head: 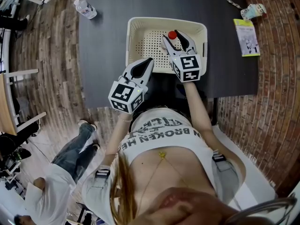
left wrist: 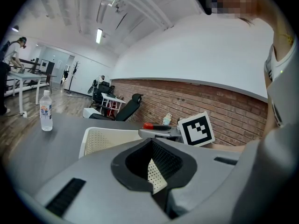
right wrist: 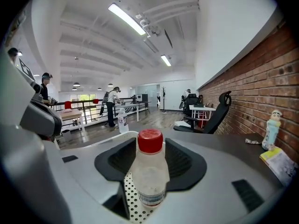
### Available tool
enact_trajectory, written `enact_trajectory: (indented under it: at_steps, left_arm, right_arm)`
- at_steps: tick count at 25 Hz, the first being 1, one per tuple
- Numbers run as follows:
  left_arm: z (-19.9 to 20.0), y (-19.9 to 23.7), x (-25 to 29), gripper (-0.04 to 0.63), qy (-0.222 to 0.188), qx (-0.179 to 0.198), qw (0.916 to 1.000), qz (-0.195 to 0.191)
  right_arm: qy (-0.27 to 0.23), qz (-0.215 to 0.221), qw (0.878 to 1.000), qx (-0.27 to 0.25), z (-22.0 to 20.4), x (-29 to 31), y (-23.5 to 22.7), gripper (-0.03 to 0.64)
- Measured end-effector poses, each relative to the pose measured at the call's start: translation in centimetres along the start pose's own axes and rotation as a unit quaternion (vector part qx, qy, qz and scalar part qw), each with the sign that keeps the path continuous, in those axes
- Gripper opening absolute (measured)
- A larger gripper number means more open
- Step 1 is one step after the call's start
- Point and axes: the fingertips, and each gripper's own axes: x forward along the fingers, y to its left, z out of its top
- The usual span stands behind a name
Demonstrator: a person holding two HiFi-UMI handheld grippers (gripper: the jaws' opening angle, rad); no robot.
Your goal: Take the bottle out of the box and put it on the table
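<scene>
A red-capped bottle (right wrist: pixel 149 171) is standing upright inside the white perforated box (head: pixel 136 23) on the dark desk (head: pixel 103 55); the right gripper (head: pixel 176 40) is holding its fingers wide either side of it, not pressing; the left gripper (head: pixel 148 63) is keeping its fingers together, empty, by the box's near rim.

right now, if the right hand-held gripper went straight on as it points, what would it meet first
Likely the red-capped bottle, upright in the box, between the open jaws of the right hand-held gripper.

The person's white shirt (head: pixel 161 134) carries dark block print. The word "BROKEN" is legible, and the rest is partly cut off. Print on the yellow-green booklet (head: pixel 247 37), far right, is too small to read.
</scene>
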Motion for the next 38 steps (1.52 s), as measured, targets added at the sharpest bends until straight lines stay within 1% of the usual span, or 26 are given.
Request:
enact_trajectory:
  at_steps: [1, 4, 11, 16, 27, 38]
  left_arm:
    - [-0.1, 0.1, 0.0, 0.000, 0.001, -0.001, 1.0000, 0.000]
    - [-0.2, 0.0, 0.0, 0.000, 0.000, -0.003, 1.0000, -0.001]
    - [-0.6, -0.6, 0.0, 0.000, 0.006, -0.011, 0.9999, -0.012]
    - [-1.2, -1.2, -0.2, 0.000, 0.013, -0.008, 0.9997, -0.018]
    - [-2.0, -2.3, -0.1, 0.000, 0.023, -0.006, 0.9994, -0.025]
    - [-2.7, -3.1, 0.1, 0.000, 0.034, -0.004, 0.9986, -0.040]
  right_arm:
    - [-0.002, 0.000, 1.000, -0.003, 0.1, 0.0, 0.0, 0.187]
    - [-0.005, -0.001, 1.000, -0.012, 0.1, -0.1, 0.2, 0.178]
    - [-0.024, 0.001, 1.000, -0.013, -0.1, -0.1, 0.4, 0.178]
    - [-0.035, 0.002, 0.999, -0.009, -0.2, -0.3, 0.4, 0.178]
    - [-0.041, 0.001, 0.999, -0.005, -0.3, -0.3, 0.3, 0.178]
    - [-0.042, 0.003, 0.999, -0.001, -0.3, -0.3, 0.2, 0.179]
